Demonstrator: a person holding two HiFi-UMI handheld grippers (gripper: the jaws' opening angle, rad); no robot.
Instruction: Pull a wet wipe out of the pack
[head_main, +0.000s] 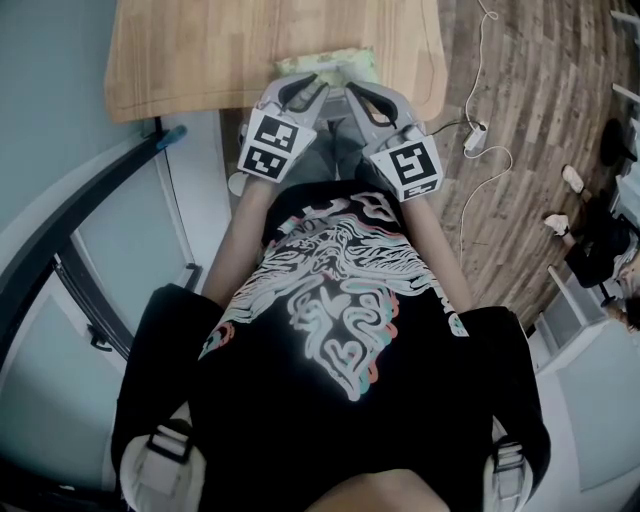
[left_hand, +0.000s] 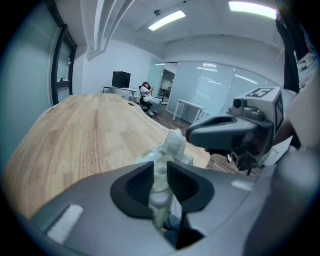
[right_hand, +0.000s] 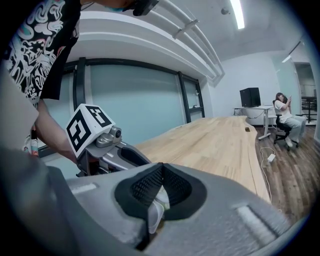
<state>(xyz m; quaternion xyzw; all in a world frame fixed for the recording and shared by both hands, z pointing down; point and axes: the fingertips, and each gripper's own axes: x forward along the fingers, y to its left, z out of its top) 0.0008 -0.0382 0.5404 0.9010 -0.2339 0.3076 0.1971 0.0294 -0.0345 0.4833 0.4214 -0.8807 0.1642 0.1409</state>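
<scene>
Head view barely showed the pack: the left gripper and right gripper covered its near side, and the worktop ran off the top edge. In the left gripper view the wet wipe dropped out of sight behind the gripper's own body. The pale scrap pinched in the right one was too blurry to name, probably pack film.

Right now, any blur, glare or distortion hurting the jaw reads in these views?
Head view: even light, fairly sharp; barrel bend curves the table rim. Left gripper view: fisheye, dark corners; ceiling light blown out; wet wipe in the shut jaws soft but readable. Right gripper view: same fisheye; ceiling strip glares; jaws shut on a pale edge, probably the pack, blurry.
</scene>
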